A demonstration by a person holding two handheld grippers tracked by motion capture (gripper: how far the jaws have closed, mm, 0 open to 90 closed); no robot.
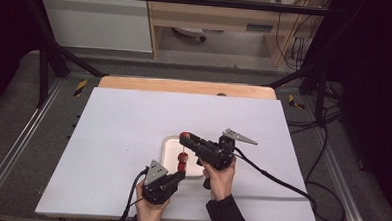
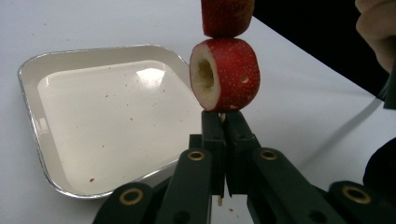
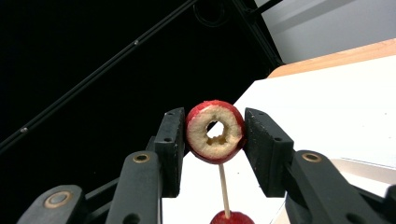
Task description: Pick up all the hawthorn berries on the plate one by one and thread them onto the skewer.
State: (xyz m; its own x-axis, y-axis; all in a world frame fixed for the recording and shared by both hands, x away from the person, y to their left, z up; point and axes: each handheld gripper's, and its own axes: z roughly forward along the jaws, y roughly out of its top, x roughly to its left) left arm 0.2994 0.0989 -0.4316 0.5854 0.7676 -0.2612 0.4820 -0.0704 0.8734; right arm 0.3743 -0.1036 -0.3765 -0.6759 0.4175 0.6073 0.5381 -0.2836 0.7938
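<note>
A thin wooden skewer (image 2: 221, 117) stands upright over the table, and my left gripper (image 2: 223, 119) is shut on its lower end. Two cored red fruits are threaded on it: one (image 2: 226, 74) just above the jaws, another (image 2: 227, 16) on top of that. In the high view the left gripper (image 1: 181, 174) is near the front and the two fruits (image 1: 183, 161) hang above the tray's front part. My right gripper (image 3: 215, 135) is shut on a third cored red fruit (image 3: 215, 131) at the skewer's (image 3: 224, 186) upper end; the high view shows this gripper (image 1: 185, 136) above the tray.
A square foil tray (image 2: 28, 93) with nothing in it lies on the white table (image 1: 118, 127), its rim (image 1: 166, 142) just behind the left gripper. Cables trail off to the right and front. A wooden strip (image 1: 185, 86) lines the far table edge.
</note>
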